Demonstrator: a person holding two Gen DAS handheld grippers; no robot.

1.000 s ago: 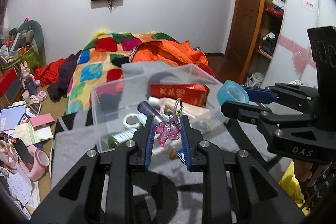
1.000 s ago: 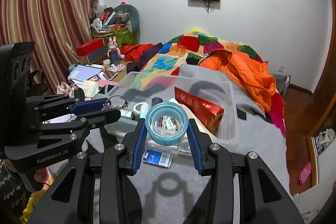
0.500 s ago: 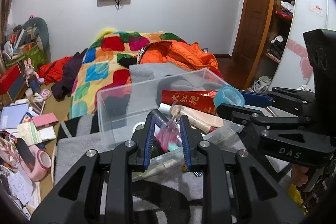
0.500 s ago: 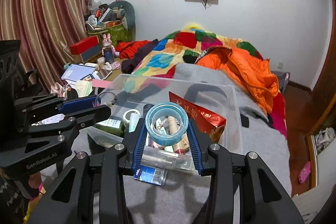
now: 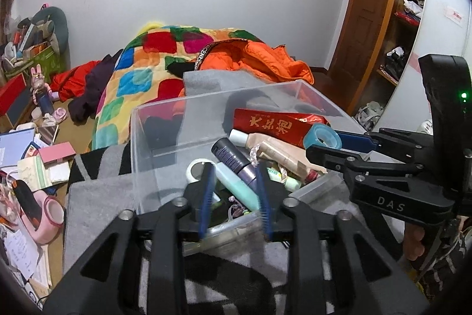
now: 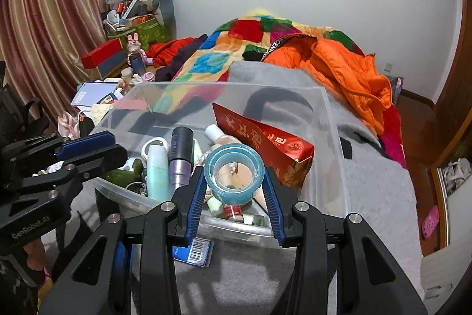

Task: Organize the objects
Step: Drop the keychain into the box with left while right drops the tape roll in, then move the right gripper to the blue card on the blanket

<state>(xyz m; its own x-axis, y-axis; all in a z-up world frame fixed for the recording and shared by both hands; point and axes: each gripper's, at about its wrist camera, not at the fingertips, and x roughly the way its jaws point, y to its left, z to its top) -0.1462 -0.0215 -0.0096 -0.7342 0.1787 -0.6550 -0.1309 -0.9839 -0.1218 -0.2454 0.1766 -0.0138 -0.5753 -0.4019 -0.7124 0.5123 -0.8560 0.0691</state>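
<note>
A clear plastic bin on the grey blanket holds a red box, tubes and bottles. My left gripper is open over the bin's near rim; the pink charm lies in the bin below it. It shows at the left in the right wrist view. My right gripper is shut on a blue tape roll, held above the bin's near side. The roll also shows in the left wrist view.
A blue card with a barcode lies on the grey blanket before the bin. A patchwork quilt and orange jacket lie behind. Books, a pink tape dispenser and clutter sit at the left.
My left gripper moved over the bin, opened and dropped the pink charm inside. My right gripper carried the tape roll forward over the bin.
</note>
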